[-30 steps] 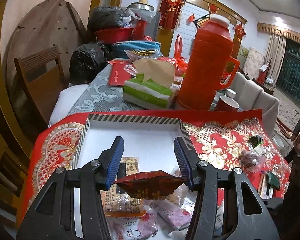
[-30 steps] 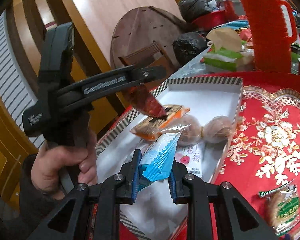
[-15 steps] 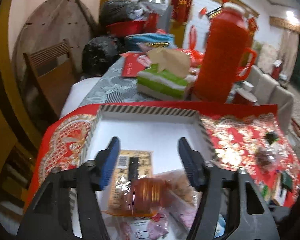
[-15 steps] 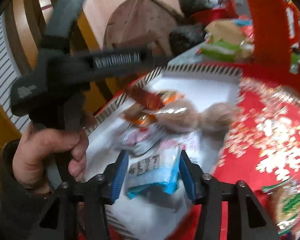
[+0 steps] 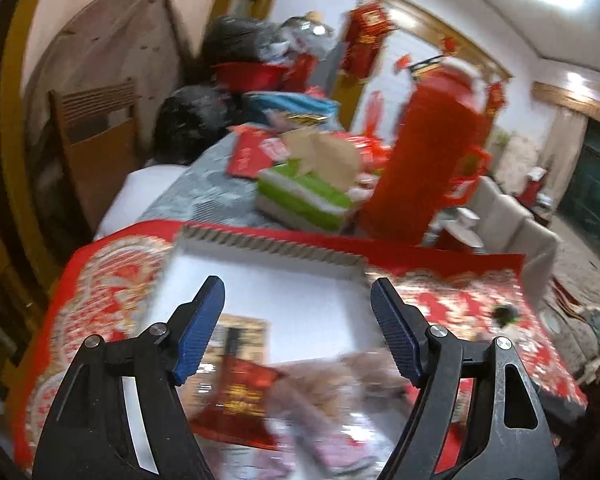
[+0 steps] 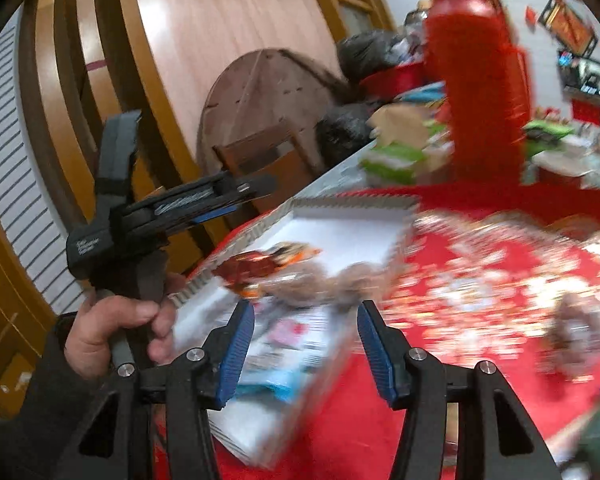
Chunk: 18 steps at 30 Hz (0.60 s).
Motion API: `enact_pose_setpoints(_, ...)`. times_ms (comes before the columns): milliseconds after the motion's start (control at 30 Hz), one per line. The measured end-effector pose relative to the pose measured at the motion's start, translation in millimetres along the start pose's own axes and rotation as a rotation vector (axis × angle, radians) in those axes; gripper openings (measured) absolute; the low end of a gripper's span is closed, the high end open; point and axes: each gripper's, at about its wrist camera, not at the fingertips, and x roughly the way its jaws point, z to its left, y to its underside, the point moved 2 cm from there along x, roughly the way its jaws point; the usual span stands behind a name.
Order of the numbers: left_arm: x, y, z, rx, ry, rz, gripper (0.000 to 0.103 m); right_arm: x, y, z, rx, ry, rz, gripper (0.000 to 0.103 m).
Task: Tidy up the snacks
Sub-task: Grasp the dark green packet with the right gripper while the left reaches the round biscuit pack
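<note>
A white tray with a striped rim [image 5: 268,240] [image 6: 352,202] lies on the red patterned cloth and holds several snacks. My left gripper [image 5: 297,284] hovers over it, its jaws opening with nothing between them. Below it in the tray lies a dark red packet [image 5: 240,384] [image 6: 256,266], on an orange packet. My right gripper [image 6: 305,308] hangs open above the tray's near corner. The light blue packet [image 6: 268,386] lies loose in the tray under it. Brown wrapped snacks [image 6: 340,284] sit mid-tray. A hand holds the left gripper [image 6: 204,204] at the tray's left side.
A tall red thermos [image 5: 428,160] and a green tissue pack [image 5: 304,196] stand just behind the tray. More wrapped snacks [image 6: 576,320] lie on the red cloth [image 5: 100,300] to the right. A wooden chair [image 5: 100,140] and black bags stand beyond the table's left edge.
The left gripper opened and the dark red packet dropped into the tray. The right gripper opened, let go of the blue packet, and drew back and up.
</note>
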Motion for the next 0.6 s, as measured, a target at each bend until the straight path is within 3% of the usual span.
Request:
enact_pose_setpoints(167, -3.5, 14.5, -73.2, 0.14, 0.188, 0.029, 0.079, -64.0, 6.3, -54.1, -0.1, 0.08, -0.001, 0.059)
enact_pose_setpoints(300, 8.0, 50.8, -148.9, 0.344, 0.318, 0.162, 0.079, -104.1, 23.2, -108.4, -0.15, 0.101, 0.058, 0.06)
enact_pose_setpoints(467, 35.5, 93.2, -207.2, 0.488, 0.338, 0.315, 0.079, -129.3, 44.1, -165.0, -0.08, 0.088, 0.102, 0.06)
enact_pose_setpoints(600, 45.4, 98.7, -218.1, 0.519, 0.3, 0.316, 0.079, -123.8, 51.1, -163.0, -0.128, 0.102, 0.167, 0.06)
